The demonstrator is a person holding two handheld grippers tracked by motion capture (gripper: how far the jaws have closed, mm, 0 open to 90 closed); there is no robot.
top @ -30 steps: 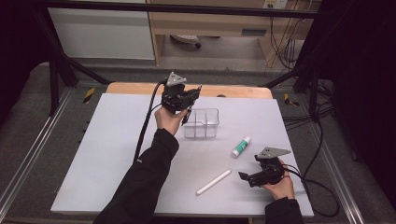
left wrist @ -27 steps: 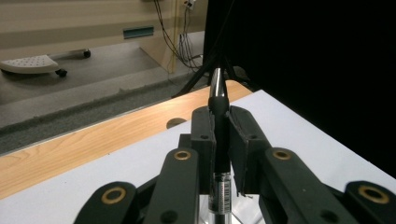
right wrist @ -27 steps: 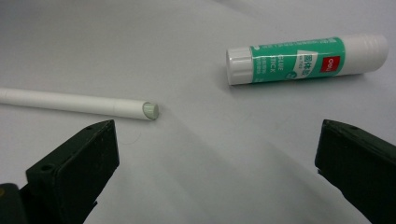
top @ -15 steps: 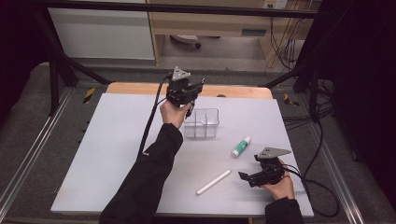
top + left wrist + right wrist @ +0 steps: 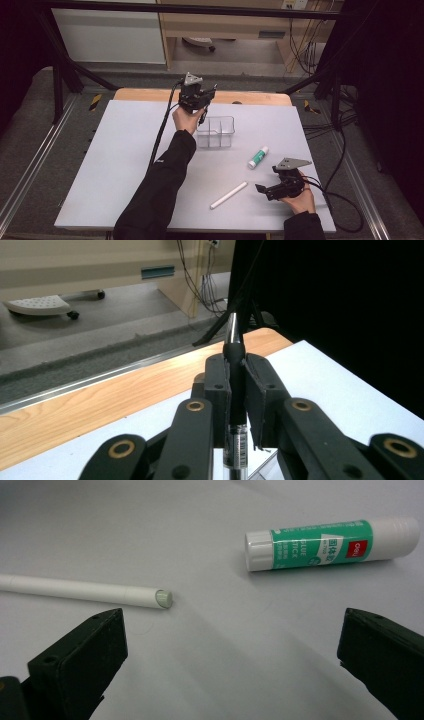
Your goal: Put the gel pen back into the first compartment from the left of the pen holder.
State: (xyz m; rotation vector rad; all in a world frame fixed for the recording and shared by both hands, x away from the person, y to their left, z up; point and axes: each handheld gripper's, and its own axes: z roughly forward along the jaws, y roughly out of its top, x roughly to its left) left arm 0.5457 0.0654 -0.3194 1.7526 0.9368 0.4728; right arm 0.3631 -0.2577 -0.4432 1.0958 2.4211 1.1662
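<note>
The left tongs (image 5: 206,96) are clamped tight on a slim black pen with a silvery tip (image 5: 235,390), held out over the far side of the white table (image 5: 125,165), just beyond the clear plastic compartment box (image 5: 216,132). The pen stands up between the pads, gripped around its dark rubbery middle, the shiny point poking above and a clear labelled barrel running down below. Risk here, I'd say: the box is light and see-through, so a pen lowered off-line could catch the rim or a divider and shove the whole box along, and a thin round barrel can swivel in the pads if it bumps anything. Down at the near edge, the right tongs (image 5: 265,189) sit wide apart, holding nothing, with a long white pen (image 5: 85,591) and a green-and-white glue stick (image 5: 332,542) lying loose just ahead of them; a careless sweep could set either one rolling across the table.
</note>
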